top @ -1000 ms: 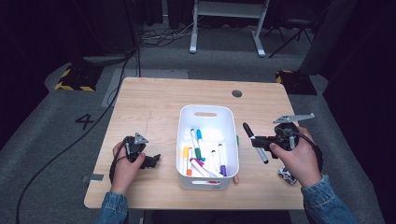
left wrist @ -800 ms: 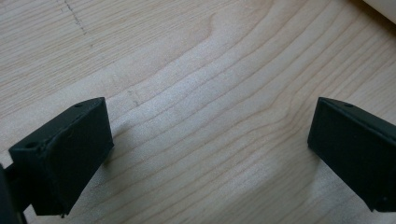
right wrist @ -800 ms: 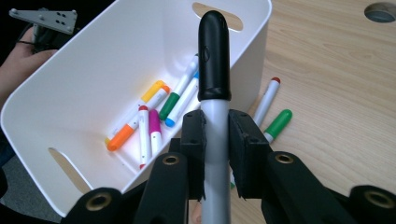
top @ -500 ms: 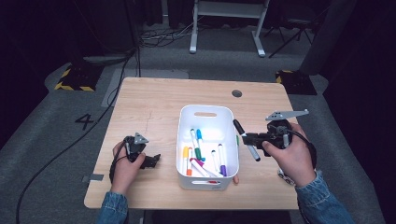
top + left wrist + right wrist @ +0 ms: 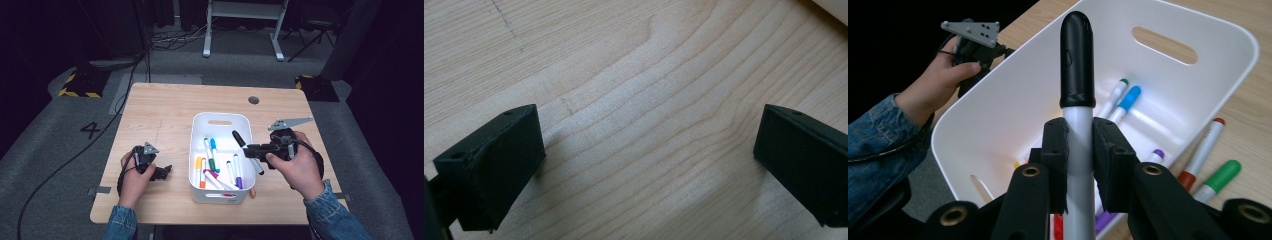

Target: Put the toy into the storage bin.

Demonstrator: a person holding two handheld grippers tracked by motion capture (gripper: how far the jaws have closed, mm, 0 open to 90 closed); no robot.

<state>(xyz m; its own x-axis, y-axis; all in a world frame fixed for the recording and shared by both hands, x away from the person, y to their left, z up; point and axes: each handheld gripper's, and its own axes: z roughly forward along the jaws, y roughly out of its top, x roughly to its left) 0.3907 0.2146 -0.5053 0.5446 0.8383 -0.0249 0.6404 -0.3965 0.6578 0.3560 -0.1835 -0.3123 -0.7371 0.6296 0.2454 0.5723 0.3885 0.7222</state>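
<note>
My right gripper [image 5: 252,149] is shut on a white marker with a black cap [image 5: 239,138], gripping it mid-barrel. The cap end points over the right rim of the white bin [image 5: 192,150]. In the right gripper view the pads [image 5: 1055,150] press both sides of the marker's barrel [image 5: 1077,60], with the bin's inside [image 5: 1013,115] beyond it. Several coloured markers [image 5: 212,152] lie in the bin. My left gripper [image 5: 165,172] rests on the table left of the bin. Its jaws stand wide apart over bare wood [image 5: 649,165].
A red-capped marker [image 5: 1205,142] and a green-capped marker [image 5: 1223,180] lie on the wood just outside the bin's wall. The wooden table [image 5: 165,115] has a round cable hole [image 5: 253,100] at the far right. Dark floor surrounds the table.
My right gripper has carried the black-capped marker leftward, from beside the bin to over its right rim. The left hand has stayed in place.
</note>
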